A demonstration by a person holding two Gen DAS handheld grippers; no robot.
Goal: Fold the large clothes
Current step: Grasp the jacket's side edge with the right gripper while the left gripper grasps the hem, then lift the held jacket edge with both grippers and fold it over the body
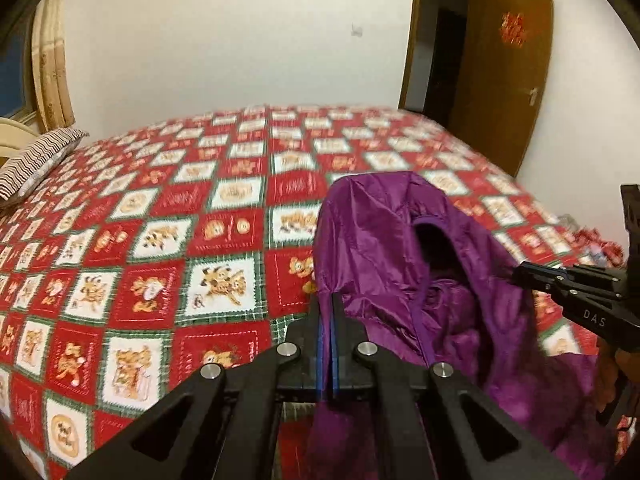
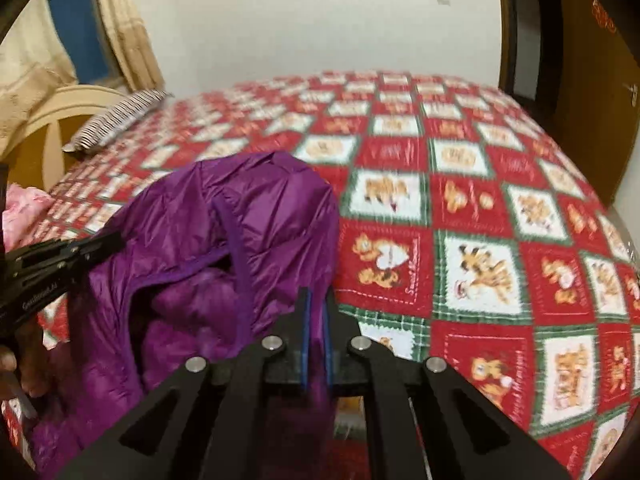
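While it hangs between 2 grippers, the shiny purple quilted jacket [image 1: 384,248] is lifted above the near edge of the bed, its collar or hood opening gaping dark at the top and its lower part drooping out of sight behind the gripper bodies. The left gripper [image 1: 329,300], black with blue pads, has its jaws together, clamped on a pinch of the jacket's fabric at one shoulder edge; the right gripper [image 2: 316,300], of the same make, is likewise clamped on the fabric at the other side. On the right gripper's flank, seen from the left wrist view, white letters read "DAS"; on the left gripper's flank, seen from the right wrist view, the white lettering is too blurred to read surely. A hand [image 2: 24,364] grips the left gripper's handle at the frame edge, mostly cut off. Both grippers tilt downward toward the bed.

Beneath lies a red, white and green checked bedspread [image 1: 168,240] with cartoon animal squares; the small script in the squares is smeared by motion. A striped pillow [image 1: 36,164] sits at the far left corner, a pink cloth [image 2: 24,208] at the left edge. Beyond stand a cream curtain [image 2: 120,32], a white wall and a brown wooden door [image 1: 508,80] bearing a red ornament.
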